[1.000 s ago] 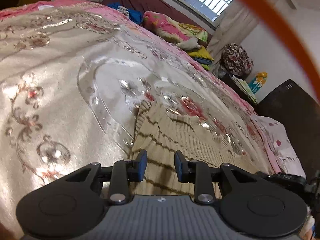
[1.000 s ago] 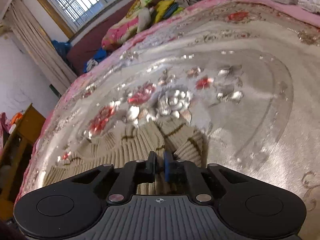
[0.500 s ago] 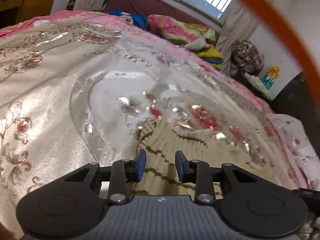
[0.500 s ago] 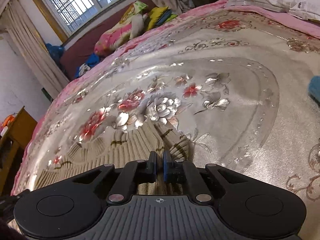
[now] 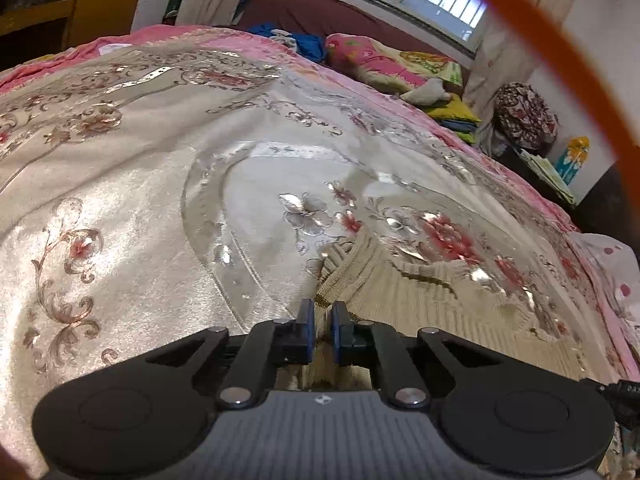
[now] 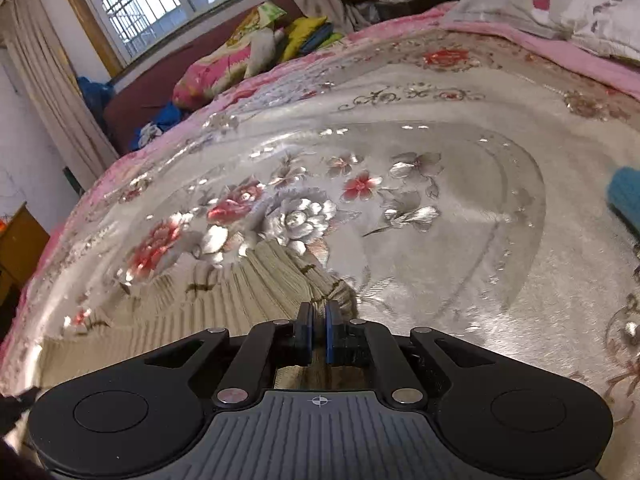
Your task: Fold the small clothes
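Note:
A small beige ribbed knit garment with thin dark stripes (image 5: 420, 292) lies on the floral bedspread (image 5: 140, 200). My left gripper (image 5: 320, 320) is shut on the garment's left edge, cloth pinched between the blue pads. In the right wrist view the same garment (image 6: 240, 284) spreads to the left. My right gripper (image 6: 318, 322) is shut on its right edge. The cloth under both grippers is hidden by their bodies.
A blue knit item (image 6: 626, 196) lies at the right on the bedspread. Pillows and folded bedding (image 5: 384, 64) are piled at the far side under the window. A white spotted pillow (image 6: 560, 8) lies at the far right. An orange cable (image 5: 560, 68) crosses the left wrist view.
My left gripper has closed from open onto the garment's left edge. Both grippers have drawn back, pulling the garment toward me. The right gripper has stayed shut on the cloth.

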`<state>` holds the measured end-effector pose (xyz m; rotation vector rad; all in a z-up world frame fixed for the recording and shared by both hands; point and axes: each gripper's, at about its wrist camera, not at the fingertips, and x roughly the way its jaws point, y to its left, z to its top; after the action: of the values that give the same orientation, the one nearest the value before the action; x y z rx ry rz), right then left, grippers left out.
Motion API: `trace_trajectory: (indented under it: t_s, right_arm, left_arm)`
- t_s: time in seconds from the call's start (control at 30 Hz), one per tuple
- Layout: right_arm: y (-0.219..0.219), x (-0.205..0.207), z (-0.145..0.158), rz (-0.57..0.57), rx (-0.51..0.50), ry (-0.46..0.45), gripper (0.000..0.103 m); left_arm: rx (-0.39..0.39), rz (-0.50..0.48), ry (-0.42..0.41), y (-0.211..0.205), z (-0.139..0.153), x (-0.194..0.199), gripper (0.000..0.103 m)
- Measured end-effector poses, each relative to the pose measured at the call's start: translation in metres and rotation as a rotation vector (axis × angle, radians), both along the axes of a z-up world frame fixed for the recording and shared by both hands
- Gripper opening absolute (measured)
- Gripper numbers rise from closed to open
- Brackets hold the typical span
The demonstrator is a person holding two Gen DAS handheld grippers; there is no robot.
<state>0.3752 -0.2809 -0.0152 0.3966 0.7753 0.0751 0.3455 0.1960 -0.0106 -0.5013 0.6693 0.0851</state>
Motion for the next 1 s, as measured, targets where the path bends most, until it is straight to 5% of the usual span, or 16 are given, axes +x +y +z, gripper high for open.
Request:
trace_trajectory:
  t_s: [0.27, 0.43, 0.63, 0.73, 0.93, 1.0]
  right_arm:
    - [-0.006, -0.028, 0.030, -0.006, -0.013, -0.063, 0.014]
    - [0.008, -0.074, 0.051, 0.105, -0.007, -0.117, 0.014]
    - [0.018, -0.102, 0.027, 0.166, -0.040, -0.039, 0.013]
    - [0.011, -0.102, 0.009, 0.136, -0.077, 0.017, 0.000]
    - [0.005, -0.110, 0.015, 0.097, -0.084, 0.034, 0.000]
    - [0.007, -0.115, 0.018, 0.098, -0.070, 0.018, 0.008]
  left_arm:
    - [-0.015, -0.025, -0.063, 0.002, 0.029, -0.038, 0.017]
    - [-0.024, -0.093, -0.074, -0.015, 0.028, -0.075, 0.017]
    - [-0.039, -0.114, 0.004, -0.026, 0.001, -0.094, 0.017]
    - [-0.029, -0.111, 0.031, -0.026, -0.008, -0.100, 0.017]
    - [-0.015, -0.102, 0.018, -0.025, -0.001, -0.113, 0.017]
    - [0.010, -0.111, 0.015, -0.028, 0.000, -0.117, 0.017]
